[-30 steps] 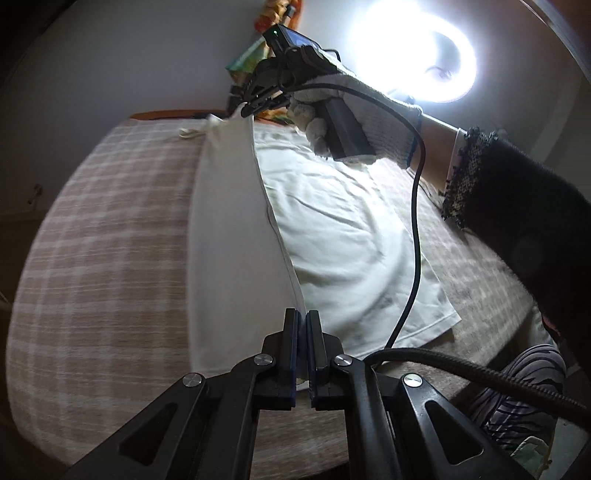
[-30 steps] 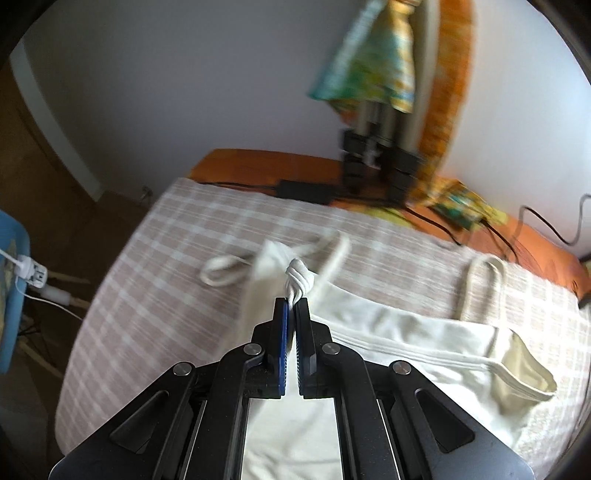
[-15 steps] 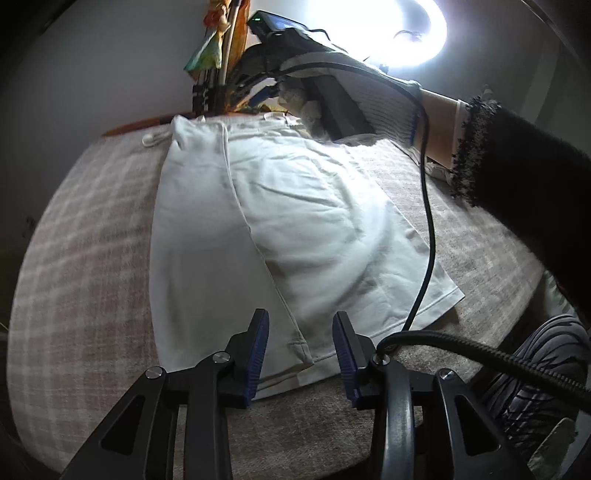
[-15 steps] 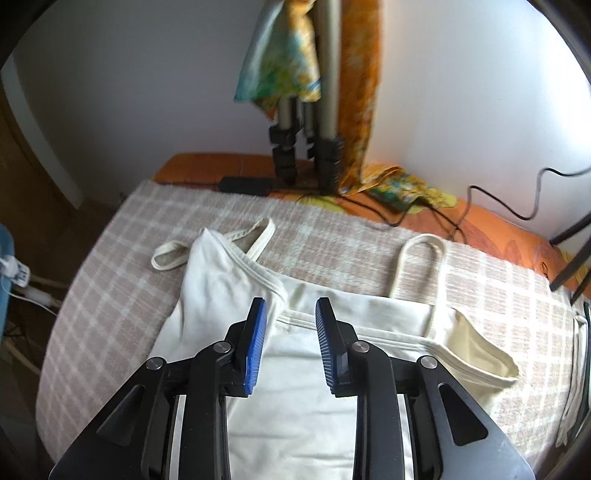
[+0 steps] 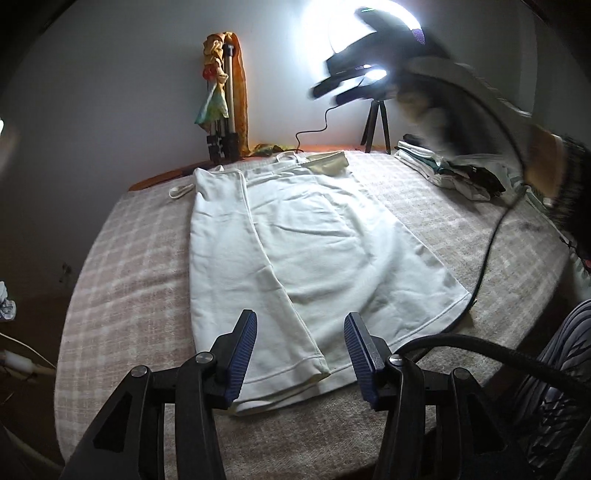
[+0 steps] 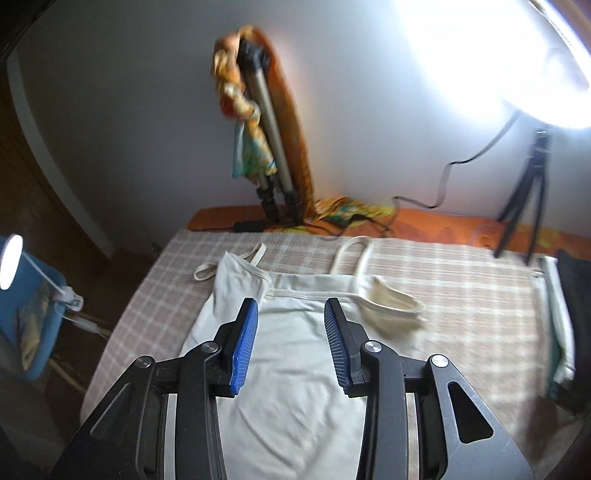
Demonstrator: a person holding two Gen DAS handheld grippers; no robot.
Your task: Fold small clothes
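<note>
Both the left tool (image 5: 300,345) and the right tool (image 6: 289,338) gape wide, gripping nothing, above the white camisole (image 5: 295,243), which lies partly folded on the table (image 5: 129,266).

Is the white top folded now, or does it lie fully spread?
Partly folded: the white top has its left side turned over its middle; the right side lies flat.

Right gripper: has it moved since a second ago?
Yes. The right gripper let go of the white top, its jaws now open, and has risen above the checked table cover, up against the ring light in the left wrist view.
</note>
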